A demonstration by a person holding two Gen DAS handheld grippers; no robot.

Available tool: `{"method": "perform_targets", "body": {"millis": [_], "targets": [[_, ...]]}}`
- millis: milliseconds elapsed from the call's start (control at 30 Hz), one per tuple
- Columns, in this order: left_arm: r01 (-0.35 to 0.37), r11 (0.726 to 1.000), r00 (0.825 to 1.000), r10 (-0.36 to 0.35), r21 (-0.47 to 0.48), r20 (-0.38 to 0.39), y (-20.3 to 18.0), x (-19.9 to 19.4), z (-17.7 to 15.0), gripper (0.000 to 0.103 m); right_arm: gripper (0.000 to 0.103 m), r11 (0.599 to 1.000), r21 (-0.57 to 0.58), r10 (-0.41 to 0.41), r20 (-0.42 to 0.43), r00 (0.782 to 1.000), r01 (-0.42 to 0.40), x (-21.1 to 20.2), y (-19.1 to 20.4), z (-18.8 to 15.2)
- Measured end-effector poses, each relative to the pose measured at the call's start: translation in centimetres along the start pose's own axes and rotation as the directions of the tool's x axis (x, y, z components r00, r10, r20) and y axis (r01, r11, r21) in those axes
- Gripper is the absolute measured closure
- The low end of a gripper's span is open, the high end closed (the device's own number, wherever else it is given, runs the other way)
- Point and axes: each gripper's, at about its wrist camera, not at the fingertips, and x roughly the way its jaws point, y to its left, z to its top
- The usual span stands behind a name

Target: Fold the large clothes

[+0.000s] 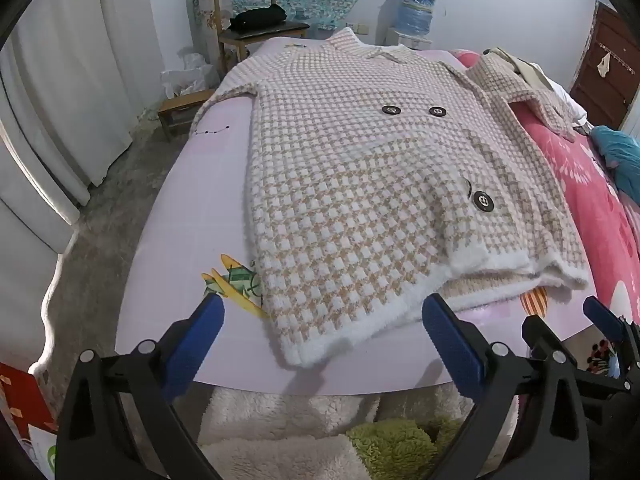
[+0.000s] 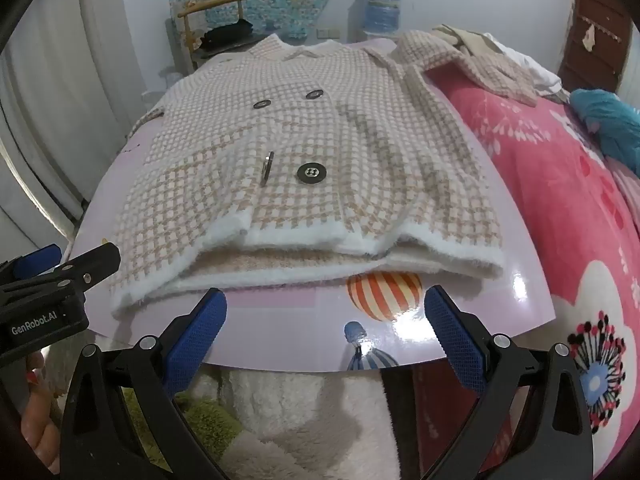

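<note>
Two tools hang over the near edge of a bed, both spread wide and holding nothing. The left tool (image 1: 322, 316) has its blue pads (image 1: 200, 334) parted either side of the coat's near left hem corner, above it and not touching. The right tool (image 2: 326, 312) sits with its pads (image 2: 454, 332) spread over a glossy lilac mat (image 2: 280, 320), just short of the hem. Each shows at the edge of the other's view: the right one low on the right of the left wrist view, the left one on the left of the right wrist view, with part of a hand (image 2: 38, 420) below it.

The coat (image 1: 360, 184) is a fluffy pink, tan and white houndstooth piece with a white furry hem (image 2: 304, 240) and dark round buttons (image 1: 483, 201). It lies face up and flat on the mat, collar at the far end, hem nearest the tools. Its right sleeve (image 1: 520, 92) stretches off the mat onto a pink flowered blanket (image 1: 592, 200).

Beyond the bed stand a wooden chair (image 1: 256, 32) with dark clothes on its seat, a water dispenser bottle (image 1: 416, 8), and a brown door (image 1: 608, 68).
</note>
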Motion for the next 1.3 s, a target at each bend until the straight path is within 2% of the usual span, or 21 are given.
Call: {"method": "perform_targets", "body": {"millis": [1300], "targets": [[0.002,1.000,1.000,-0.002,-0.006,-0.003,0.21,-0.13,0.08,0.005,0.008,0.999,-0.026,-0.025,0.015,1.000,0.026,-0.46,0.51,0.29]]}}
